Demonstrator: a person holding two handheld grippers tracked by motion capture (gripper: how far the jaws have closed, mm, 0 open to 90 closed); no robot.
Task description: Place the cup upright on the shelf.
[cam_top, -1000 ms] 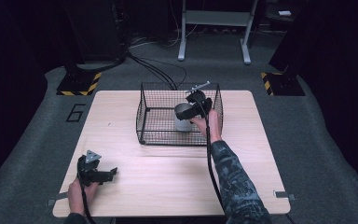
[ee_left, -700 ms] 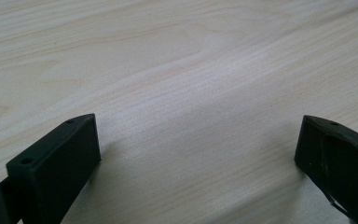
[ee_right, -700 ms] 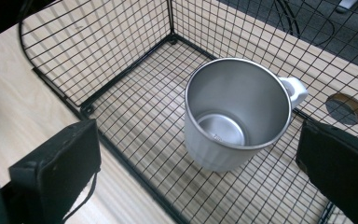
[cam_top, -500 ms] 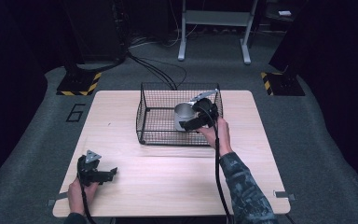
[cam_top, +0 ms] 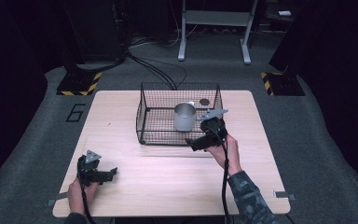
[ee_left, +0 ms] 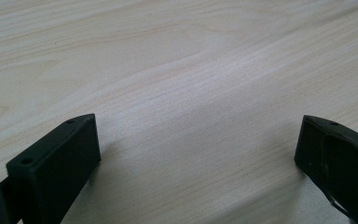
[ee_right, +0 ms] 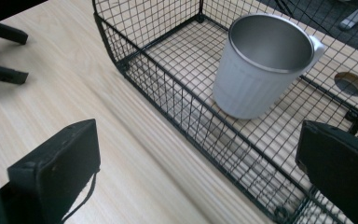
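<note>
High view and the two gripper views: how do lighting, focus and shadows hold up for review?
High view: the table is evenly lit, the surroundings dark, and detail is soft. Left gripper view: sharp wood grain, with the near left gripper jaws blurred and casting soft shadows. Right gripper view: the cup in the wire basket is crisp, without harsh glare.

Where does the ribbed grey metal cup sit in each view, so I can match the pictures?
High view: the ribbed grey metal cup stands upright inside the black wire basket, right of its middle.
Right gripper view: upper right, inside the basket beyond the near wire wall.
Left gripper view: bare light wooden table between two open jaws.
Shared landmark: the wooden table's grain.
</note>
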